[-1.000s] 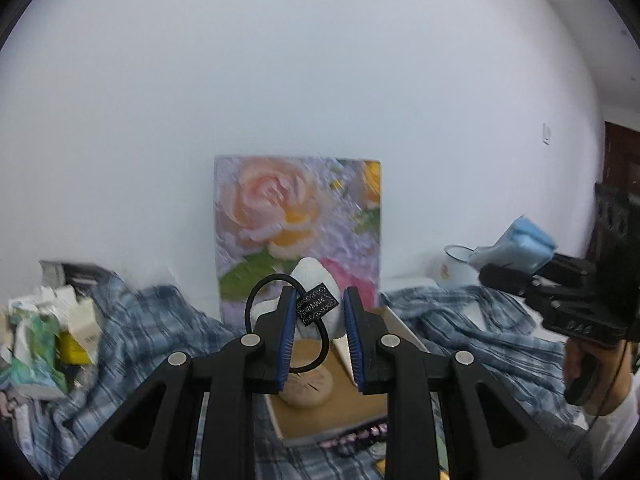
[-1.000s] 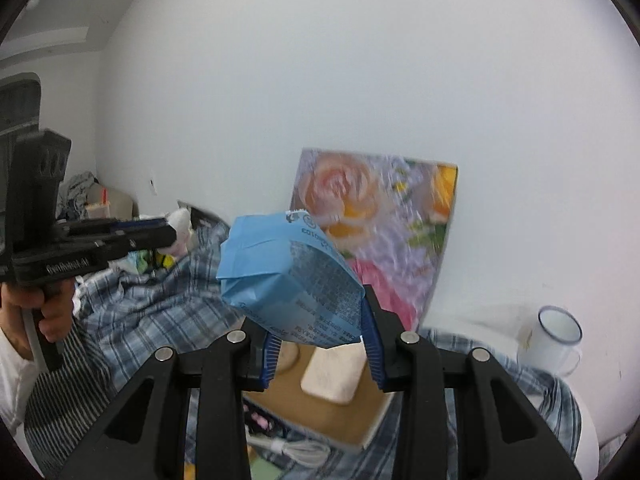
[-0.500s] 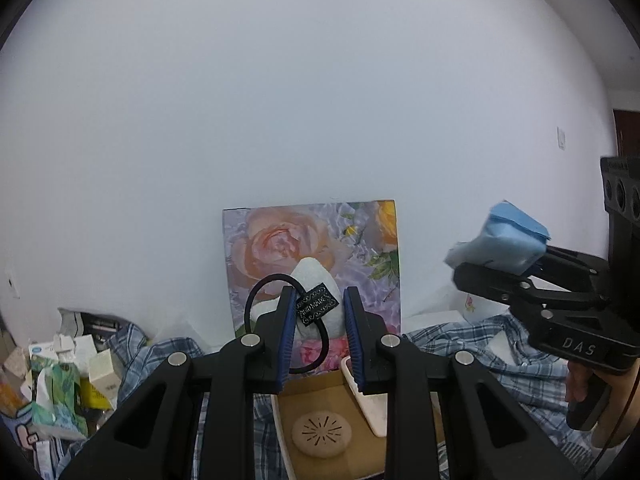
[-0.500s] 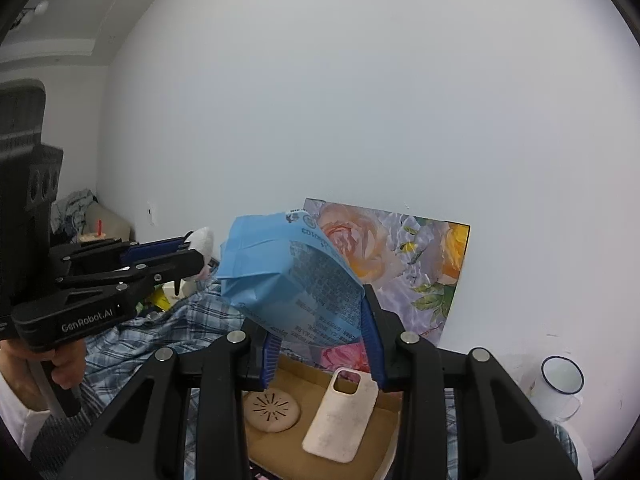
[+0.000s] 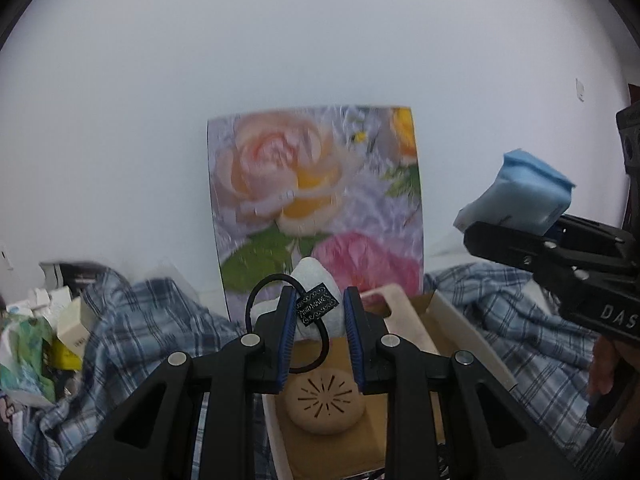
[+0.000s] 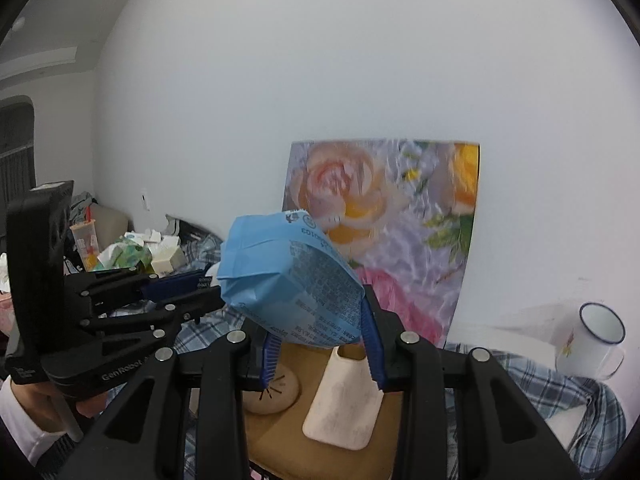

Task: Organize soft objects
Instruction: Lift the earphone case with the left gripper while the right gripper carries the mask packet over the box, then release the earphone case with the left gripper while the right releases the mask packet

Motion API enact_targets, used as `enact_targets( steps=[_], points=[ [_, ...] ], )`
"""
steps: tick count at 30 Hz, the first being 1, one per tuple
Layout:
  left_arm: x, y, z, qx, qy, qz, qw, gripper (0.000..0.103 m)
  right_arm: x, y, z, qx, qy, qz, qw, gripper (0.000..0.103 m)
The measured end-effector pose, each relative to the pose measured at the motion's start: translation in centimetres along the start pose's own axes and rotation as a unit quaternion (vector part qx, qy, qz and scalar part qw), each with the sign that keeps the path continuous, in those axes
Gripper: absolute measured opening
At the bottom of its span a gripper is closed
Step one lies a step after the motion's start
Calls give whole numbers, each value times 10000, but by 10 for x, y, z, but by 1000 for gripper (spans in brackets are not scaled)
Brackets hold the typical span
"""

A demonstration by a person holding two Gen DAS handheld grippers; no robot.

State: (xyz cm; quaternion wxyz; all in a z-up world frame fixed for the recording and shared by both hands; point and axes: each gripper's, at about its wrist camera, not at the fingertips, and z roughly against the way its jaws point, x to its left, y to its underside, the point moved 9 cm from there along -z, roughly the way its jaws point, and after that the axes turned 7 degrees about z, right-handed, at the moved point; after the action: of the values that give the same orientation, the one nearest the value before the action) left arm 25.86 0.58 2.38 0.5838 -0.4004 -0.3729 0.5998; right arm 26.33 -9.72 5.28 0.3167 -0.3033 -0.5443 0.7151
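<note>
My left gripper (image 5: 319,308) is shut on a white soft lump (image 5: 311,276). A black hair tie (image 5: 256,300) with a small black tag is looped around the lump. It hangs above the back of a cardboard box (image 5: 404,432). My right gripper (image 6: 320,344) is shut on a blue soft pack (image 6: 292,276), held above the same box (image 6: 280,432). In the box lie a round beige pad (image 5: 324,404) and a pale phone case (image 6: 348,396). The left wrist view shows the right gripper (image 5: 516,236) and its blue pack (image 5: 524,196) off to the right.
A flower canvas (image 5: 316,200) leans on the white wall behind the box. Blue plaid cloth (image 5: 136,332) covers the surface around it. Cartons and wrappers (image 5: 48,336) are piled at the left. A white enamel mug (image 6: 596,340) stands at the right. A person's hand (image 6: 36,392) holds the left gripper (image 6: 200,284).
Both grippers have come down and closer to the box and the canvas, which now look larger. Each still holds its load.
</note>
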Motion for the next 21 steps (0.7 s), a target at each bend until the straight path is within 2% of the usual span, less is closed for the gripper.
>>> enact_targets(
  steps=[7,11,21],
  points=[
    [2,21,-19,263,37,59,9996,25,4,26,-18,355,-34,10,9994,35],
    [-1,30,-24,312,55,5,9995,25,-3,42,-32,592,173,147,9980,35],
    [-13,52,-41,630,222,-117,9977,25,-10,57,-44,837,49,-75,9965,35]
  ],
)
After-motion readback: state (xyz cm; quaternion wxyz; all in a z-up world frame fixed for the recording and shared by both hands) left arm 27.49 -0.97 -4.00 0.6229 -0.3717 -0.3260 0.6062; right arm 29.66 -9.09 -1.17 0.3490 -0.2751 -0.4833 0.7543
